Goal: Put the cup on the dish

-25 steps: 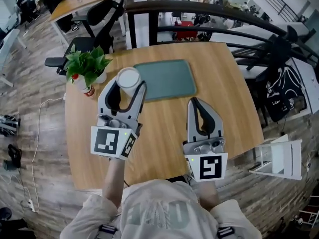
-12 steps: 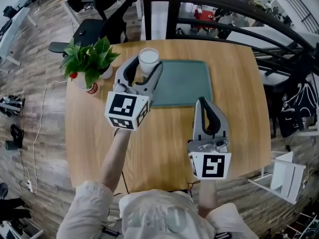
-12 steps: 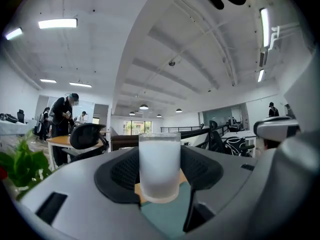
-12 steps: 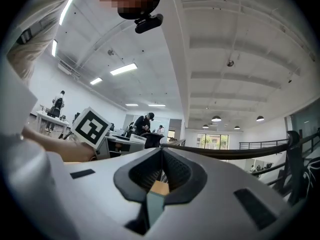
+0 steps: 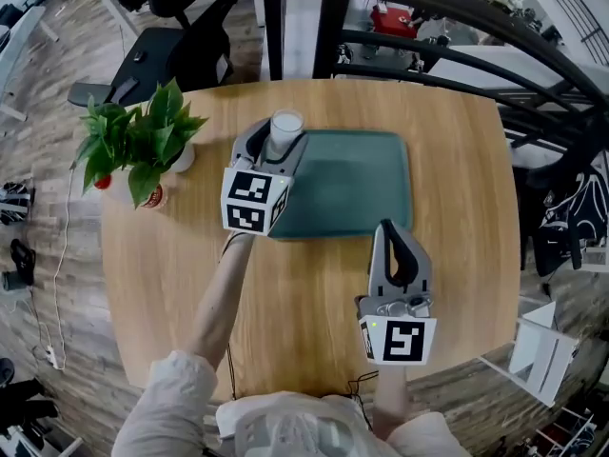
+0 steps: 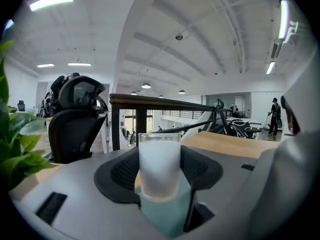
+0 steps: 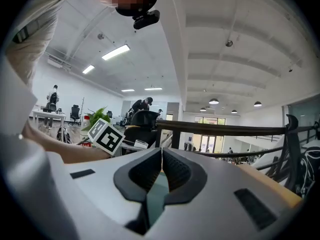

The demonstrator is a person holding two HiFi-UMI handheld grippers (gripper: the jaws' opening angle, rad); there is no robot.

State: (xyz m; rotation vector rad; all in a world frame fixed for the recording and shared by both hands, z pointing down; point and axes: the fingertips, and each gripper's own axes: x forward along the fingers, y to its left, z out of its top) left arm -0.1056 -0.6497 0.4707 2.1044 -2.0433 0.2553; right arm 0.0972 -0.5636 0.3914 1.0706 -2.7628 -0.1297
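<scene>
Wooden table [image 5: 457, 179] | left gripper [image 5: 277, 143] grips cup [image 5: 286, 123] over teal dish [image 5: 352, 184] edge | right gripper [image 5: 388, 231] jaws together, empty

Head cam: I'm looking steeply down from above the person's chest onto the wooden table [image 5: 457, 188]; whole top in frame, w/ floor & railing [image 5: 428, 27] round it.
Left gripper cam: sits low on the left gripper [image 5: 282, 129], faces fwd along its jaws, tipped slightly up; cup [image 6: 159, 164] v. close, dead centre; railing & office chair [image 6: 75, 119] beyond.
Right gripper cam: low on the right gripper [image 5: 386, 228], looks along its jaws, tipped up, so mostly ceiling; person's torso looms upper left.
Shared, head + left: cup, teal dish [image 5: 352, 184], plant [image 5: 133, 141], railing.
Shared, head + right: dish, railing, plant, left gripper's marker cube.
Shared, left + right: railing, chair, ceiling.
</scene>
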